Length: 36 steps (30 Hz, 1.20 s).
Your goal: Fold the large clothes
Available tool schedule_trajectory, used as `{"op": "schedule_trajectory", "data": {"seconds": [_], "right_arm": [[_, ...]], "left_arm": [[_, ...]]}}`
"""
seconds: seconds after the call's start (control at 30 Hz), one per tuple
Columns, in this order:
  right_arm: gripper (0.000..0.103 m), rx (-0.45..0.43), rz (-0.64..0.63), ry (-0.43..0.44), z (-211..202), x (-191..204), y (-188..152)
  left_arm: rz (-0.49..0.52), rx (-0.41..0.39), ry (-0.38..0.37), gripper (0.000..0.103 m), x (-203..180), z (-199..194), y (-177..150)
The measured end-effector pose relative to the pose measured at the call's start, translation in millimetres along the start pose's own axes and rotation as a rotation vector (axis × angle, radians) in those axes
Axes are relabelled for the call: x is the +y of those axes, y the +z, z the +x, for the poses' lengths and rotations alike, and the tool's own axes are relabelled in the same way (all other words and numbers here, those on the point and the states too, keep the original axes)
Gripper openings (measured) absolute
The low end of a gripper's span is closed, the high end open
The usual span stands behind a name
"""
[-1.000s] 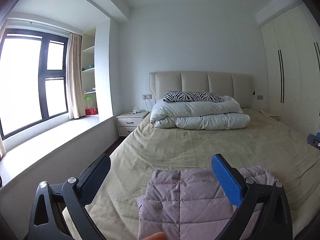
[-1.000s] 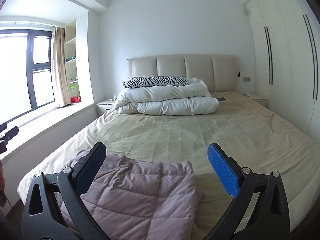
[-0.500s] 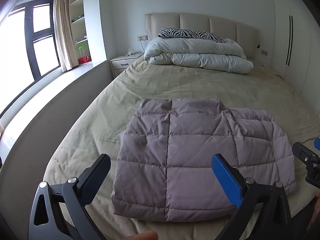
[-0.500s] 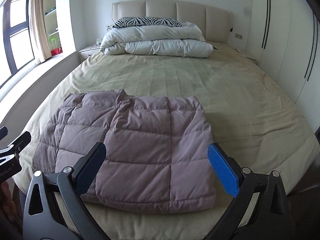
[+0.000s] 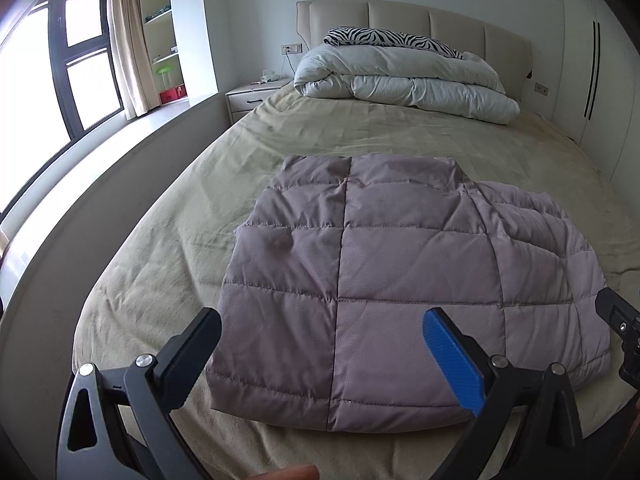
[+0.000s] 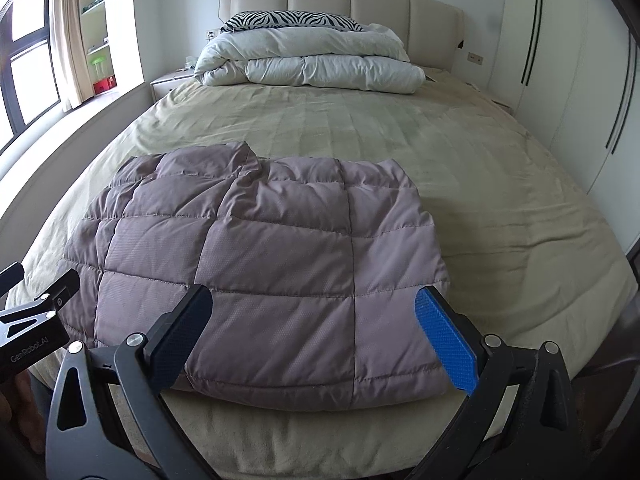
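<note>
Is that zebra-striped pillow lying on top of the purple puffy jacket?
No, the zebra-striped pillow sits on the folded white duvet by the headboard, far from the jacket.

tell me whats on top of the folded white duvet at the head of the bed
A zebra-print pillow lies on top of the white duvet, against the headboard. Only its upper face and front edge show; the duvet's bulk hides whatever lies behind or beneath it.
</note>
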State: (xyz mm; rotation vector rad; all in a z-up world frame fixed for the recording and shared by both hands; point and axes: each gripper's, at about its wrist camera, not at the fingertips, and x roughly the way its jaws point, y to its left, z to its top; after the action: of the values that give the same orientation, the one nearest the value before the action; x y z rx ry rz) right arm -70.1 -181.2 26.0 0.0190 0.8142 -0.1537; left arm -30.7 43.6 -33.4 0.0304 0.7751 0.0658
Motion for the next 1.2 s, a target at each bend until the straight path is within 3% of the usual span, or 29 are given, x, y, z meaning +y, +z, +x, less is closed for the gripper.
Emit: {"op": "schedule_trajectory", "data": {"seconds": [0.6, 1.2], "right_arm": [[0.103, 0.047, -0.008, -0.011, 21.3, 3.1, -11.0], [0.103, 0.054, 0.003, -0.036, 28.9, -1.7, -14.2]], "left_arm": [[0.012, 0.033, -0.013, 0.103, -6.5, 8.2, -8.7], [-0.020, 0.095, -0.106, 0.103, -4.6, 17.1, -13.4]]}}
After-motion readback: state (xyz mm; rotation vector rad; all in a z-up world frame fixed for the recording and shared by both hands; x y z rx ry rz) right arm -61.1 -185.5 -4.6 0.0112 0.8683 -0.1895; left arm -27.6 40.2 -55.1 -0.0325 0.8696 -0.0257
